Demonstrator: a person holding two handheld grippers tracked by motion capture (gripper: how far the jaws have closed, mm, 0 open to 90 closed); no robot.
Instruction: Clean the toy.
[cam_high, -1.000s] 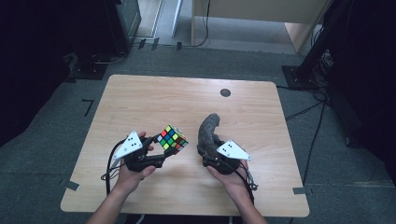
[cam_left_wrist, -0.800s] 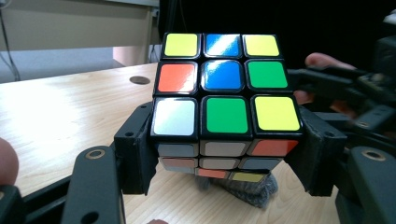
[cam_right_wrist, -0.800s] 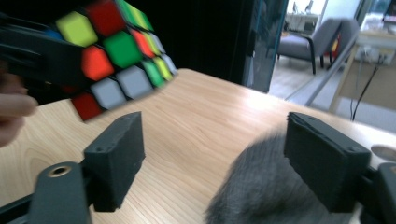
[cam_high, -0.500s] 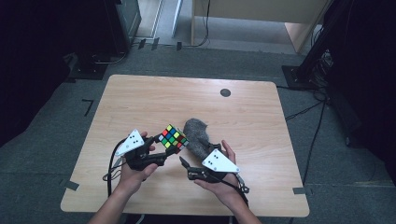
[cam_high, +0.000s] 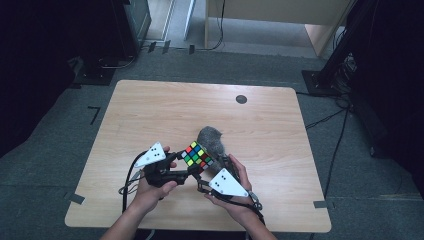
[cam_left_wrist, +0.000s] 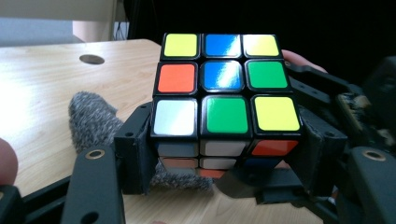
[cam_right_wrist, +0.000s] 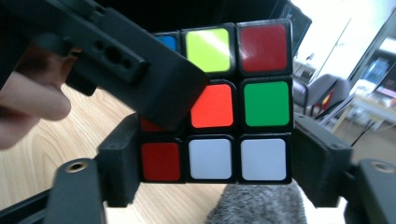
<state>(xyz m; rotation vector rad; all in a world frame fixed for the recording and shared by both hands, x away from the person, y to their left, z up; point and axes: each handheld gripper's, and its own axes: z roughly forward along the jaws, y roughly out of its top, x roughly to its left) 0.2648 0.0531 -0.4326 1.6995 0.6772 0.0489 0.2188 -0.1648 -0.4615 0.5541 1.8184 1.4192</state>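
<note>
High view: the cube (cam_high: 198, 155) was held above the near middle of the table (cam_high: 150, 110), between the left gripper (cam_high: 186, 166) on its left and the right gripper (cam_high: 212, 170) on its right, both equally close. A grey sock (cam_high: 212, 139) lay just behind it.

Left gripper view: the jaws were clamped on the cube's (cam_left_wrist: 225, 88) lower layer, one pad on each side.

Right gripper view: the jaws had just been closing and bracketed the bottom row of the cube (cam_right_wrist: 224, 121), pads apparently touching. Judgement: the next twist turns on this crossed two-sided hold.
</note>
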